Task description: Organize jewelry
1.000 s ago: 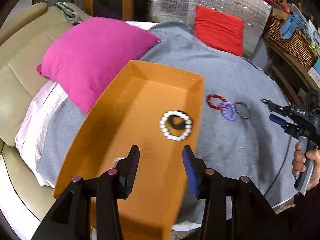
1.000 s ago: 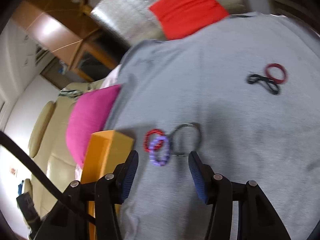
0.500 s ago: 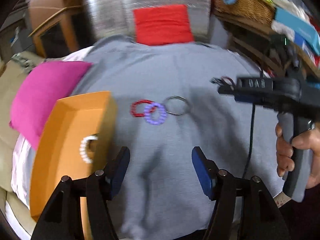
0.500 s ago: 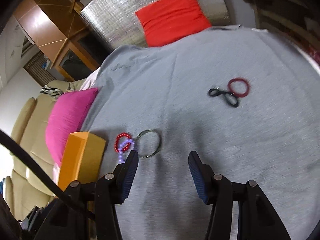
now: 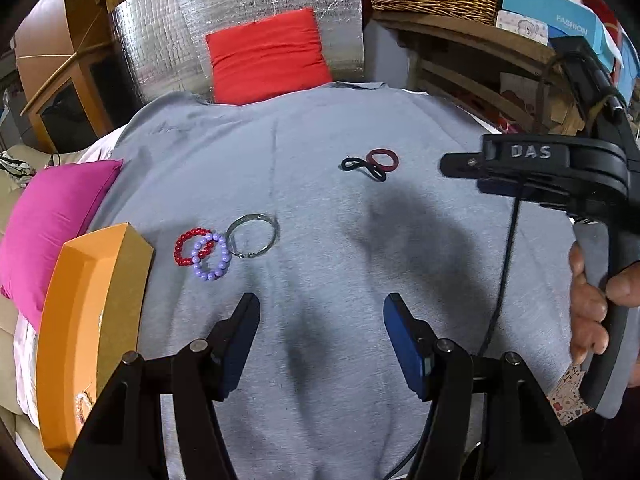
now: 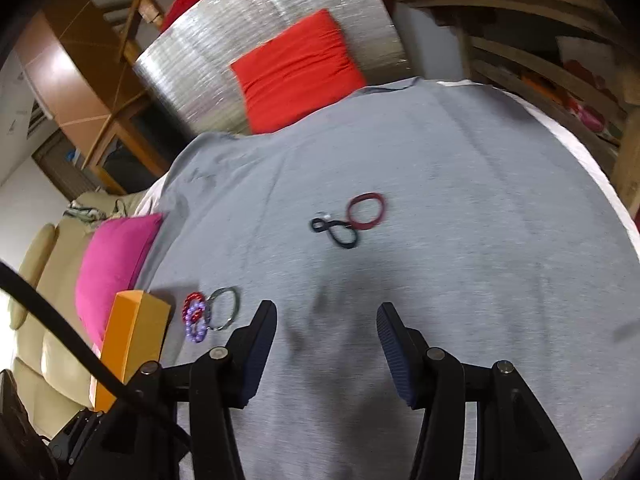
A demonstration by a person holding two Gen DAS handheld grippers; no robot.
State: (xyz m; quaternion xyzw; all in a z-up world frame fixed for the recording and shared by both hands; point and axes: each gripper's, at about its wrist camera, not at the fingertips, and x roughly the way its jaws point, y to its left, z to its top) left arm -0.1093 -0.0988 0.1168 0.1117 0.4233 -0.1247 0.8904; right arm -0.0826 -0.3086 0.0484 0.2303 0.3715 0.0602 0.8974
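A grey cloth (image 5: 320, 208) covers the surface and fills most of both views; its near edge is cut off behind the gripper bodies. At the left, an orange tray (image 5: 80, 312) sits on the cloth, seen edge-on in the left wrist view so that most of its floor is hidden; a pale shape shows low inside it, too small and blurred to name. In the right wrist view only one corner of the tray (image 6: 132, 340) shows. A pink cushion (image 5: 48, 216) lies just behind the tray, and a red cushion (image 5: 268, 56) leans on a silver foil panel (image 5: 240, 16) at the far side.

The left tongs (image 5: 320, 320) hang above bare cloth, spread wide with nothing between them. The right tongs (image 6: 326, 332) are likewise spread apart and empty; in the left wrist view they (image 5: 460, 168) show side-on, held by the right hand (image 5: 592, 308), partly cut off by the frame edge.

Near the tray lie three overlapping rings: a metal bangle (image 5: 254, 236), a purple bead bracelet (image 5: 210, 258) and a red bead bracelet (image 5: 192, 246), the purple one over the red. Well apart, farther out, a dark red band (image 5: 383, 160) touches a black twisted band (image 5: 364, 168); both are blurred in the right wrist view.
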